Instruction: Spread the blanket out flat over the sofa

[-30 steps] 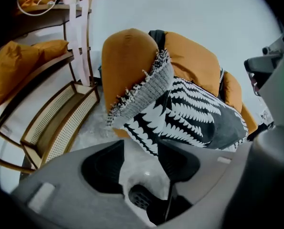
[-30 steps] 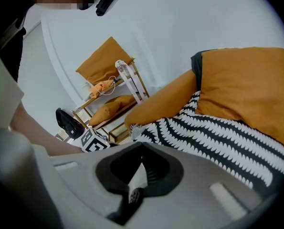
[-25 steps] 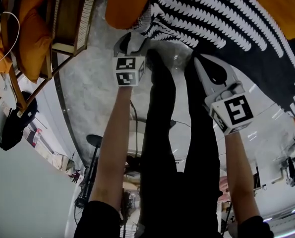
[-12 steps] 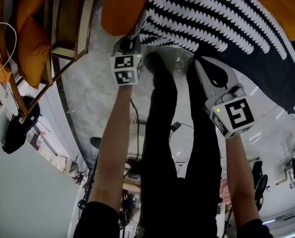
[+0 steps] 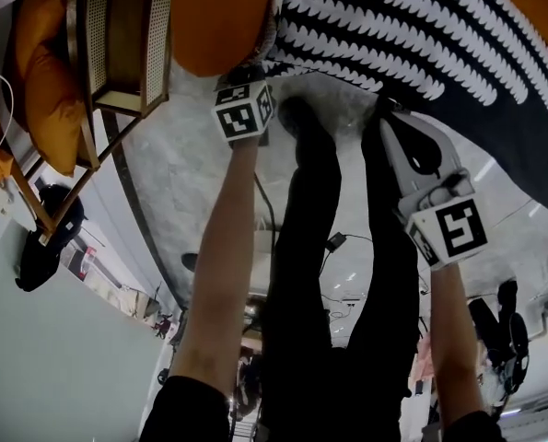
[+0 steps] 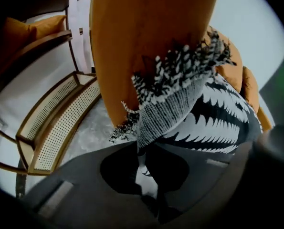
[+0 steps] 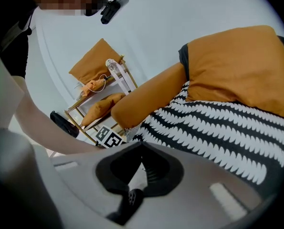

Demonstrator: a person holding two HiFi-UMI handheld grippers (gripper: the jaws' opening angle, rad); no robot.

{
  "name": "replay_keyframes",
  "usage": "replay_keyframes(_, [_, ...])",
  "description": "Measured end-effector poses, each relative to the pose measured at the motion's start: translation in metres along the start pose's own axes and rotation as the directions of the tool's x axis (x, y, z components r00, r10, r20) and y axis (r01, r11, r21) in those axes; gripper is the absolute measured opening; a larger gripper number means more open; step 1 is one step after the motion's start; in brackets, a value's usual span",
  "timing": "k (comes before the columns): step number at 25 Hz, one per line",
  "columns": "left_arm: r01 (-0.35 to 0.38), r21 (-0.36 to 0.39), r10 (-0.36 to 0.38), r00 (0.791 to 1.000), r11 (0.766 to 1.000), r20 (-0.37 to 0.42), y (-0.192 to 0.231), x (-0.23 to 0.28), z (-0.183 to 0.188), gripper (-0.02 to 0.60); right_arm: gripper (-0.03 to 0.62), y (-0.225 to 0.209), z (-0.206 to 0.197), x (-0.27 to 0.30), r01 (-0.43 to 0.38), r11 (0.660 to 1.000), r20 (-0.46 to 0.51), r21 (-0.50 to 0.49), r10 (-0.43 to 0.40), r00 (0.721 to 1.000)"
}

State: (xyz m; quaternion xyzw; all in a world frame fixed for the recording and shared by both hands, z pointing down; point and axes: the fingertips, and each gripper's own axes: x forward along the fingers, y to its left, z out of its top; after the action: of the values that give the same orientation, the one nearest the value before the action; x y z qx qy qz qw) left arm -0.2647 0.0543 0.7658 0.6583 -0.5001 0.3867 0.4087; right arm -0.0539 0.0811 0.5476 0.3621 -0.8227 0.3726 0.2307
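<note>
Head view, from the left: a cane-sided chair (image 5: pixel 126 35) with an orange cushion (image 5: pixel 48 72) stands well apart from the work. Next comes the left gripper (image 5: pixel 245 74), its jaws clamped on the fringed corner of the blanket (image 5: pixel 421 35), just beside the sofa's orange arm (image 5: pixel 223 21). The blanket lies draped over the sofa, its near edge hanging toward the floor (image 5: pixel 191 182). Further right, the right gripper (image 5: pixel 385 110) sits at that near hem with jaws together and, in its own view, no cloth between them. To flatten the blanket well, I judge the right jaws should part and take the hem. Both grippers should then draw evenly apart, so the fringe does not bunch.
</note>
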Motion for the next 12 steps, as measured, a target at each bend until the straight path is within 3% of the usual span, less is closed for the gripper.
replay_keyframes(8, [0.02,0.153,-0.024,1.0,0.988,0.019,-0.001,0.045,-0.013,0.015,0.003,-0.01,-0.016,0.02,0.004,1.0,0.046,0.022,-0.005,0.999])
replay_keyframes(12, [0.105,0.155,-0.114,0.992,0.982,0.054,-0.008,0.046,-0.014,0.015,0.003,-0.004,-0.008,0.019,0.029,1.0,0.053,0.004,-0.03,0.998])
